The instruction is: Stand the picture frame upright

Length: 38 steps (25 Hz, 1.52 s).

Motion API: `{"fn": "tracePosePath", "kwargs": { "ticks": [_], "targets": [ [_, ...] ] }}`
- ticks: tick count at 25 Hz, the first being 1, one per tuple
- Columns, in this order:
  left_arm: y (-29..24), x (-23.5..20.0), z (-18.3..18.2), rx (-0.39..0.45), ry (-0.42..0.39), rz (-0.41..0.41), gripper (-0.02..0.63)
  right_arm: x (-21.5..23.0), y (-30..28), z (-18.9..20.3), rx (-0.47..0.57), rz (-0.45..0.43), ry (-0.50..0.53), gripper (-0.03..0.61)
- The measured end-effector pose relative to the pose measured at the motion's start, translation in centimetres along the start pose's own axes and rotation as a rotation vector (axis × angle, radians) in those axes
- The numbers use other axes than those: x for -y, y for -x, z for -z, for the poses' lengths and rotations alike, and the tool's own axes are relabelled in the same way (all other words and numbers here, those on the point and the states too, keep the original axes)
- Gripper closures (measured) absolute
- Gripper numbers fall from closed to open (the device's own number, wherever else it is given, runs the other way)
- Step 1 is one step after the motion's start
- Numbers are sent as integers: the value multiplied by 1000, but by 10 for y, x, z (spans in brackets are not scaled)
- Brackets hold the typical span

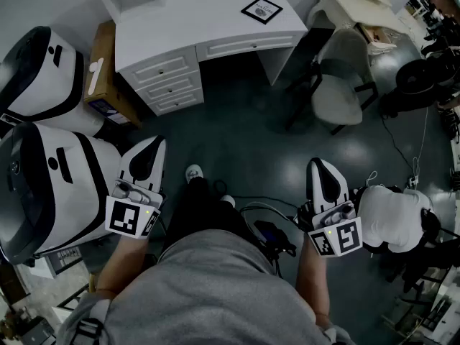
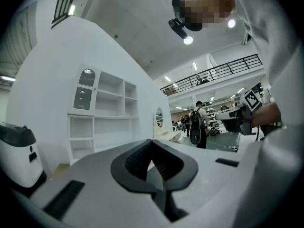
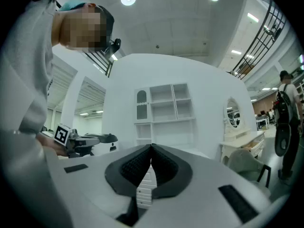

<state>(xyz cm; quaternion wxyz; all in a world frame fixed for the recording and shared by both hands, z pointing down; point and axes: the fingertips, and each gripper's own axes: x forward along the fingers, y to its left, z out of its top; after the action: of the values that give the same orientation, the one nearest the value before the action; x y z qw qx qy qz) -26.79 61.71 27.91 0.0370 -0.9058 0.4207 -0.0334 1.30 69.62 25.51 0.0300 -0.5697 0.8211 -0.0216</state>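
Observation:
The picture frame [image 1: 261, 10] lies flat on the white desk [image 1: 194, 24] at the far end of the head view, black-edged with a white mat. Both grippers hang well short of the desk, above the dark floor. My left gripper [image 1: 153, 148] is at the left, shut with nothing between its jaws [image 2: 152, 148]. My right gripper [image 1: 321, 168] is at the right, also shut and empty [image 3: 151, 153]. The right gripper view looks level at the desk's drawers [image 3: 145, 186] and the white shelf unit [image 3: 164, 110] above them. The frame is not seen in either gripper view.
Two large white-and-black machines [image 1: 43, 185] stand at the left, a cardboard box [image 1: 104, 70] beside the desk drawers [image 1: 167, 81]. A grey chair [image 1: 339, 85] sits right of the desk. Another white machine [image 1: 392, 218] and cables lie at the right. The person's legs [image 1: 205, 214] are between the grippers.

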Motion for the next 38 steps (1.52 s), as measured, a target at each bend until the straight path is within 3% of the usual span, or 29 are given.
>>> {"fn": "tracePosePath", "kwargs": {
  "ticks": [20, 26, 38],
  "targets": [
    [12, 9, -5, 20, -9, -15, 606, -6, 9, 4, 2, -17, -13, 552],
    [8, 2, -4, 22, -11, -17, 606, -1, 0, 1, 31, -12, -78, 552],
    [-51, -37, -6, 51, -8, 10, 606, 27, -53, 0, 22, 23, -71, 552]
  ]
}}
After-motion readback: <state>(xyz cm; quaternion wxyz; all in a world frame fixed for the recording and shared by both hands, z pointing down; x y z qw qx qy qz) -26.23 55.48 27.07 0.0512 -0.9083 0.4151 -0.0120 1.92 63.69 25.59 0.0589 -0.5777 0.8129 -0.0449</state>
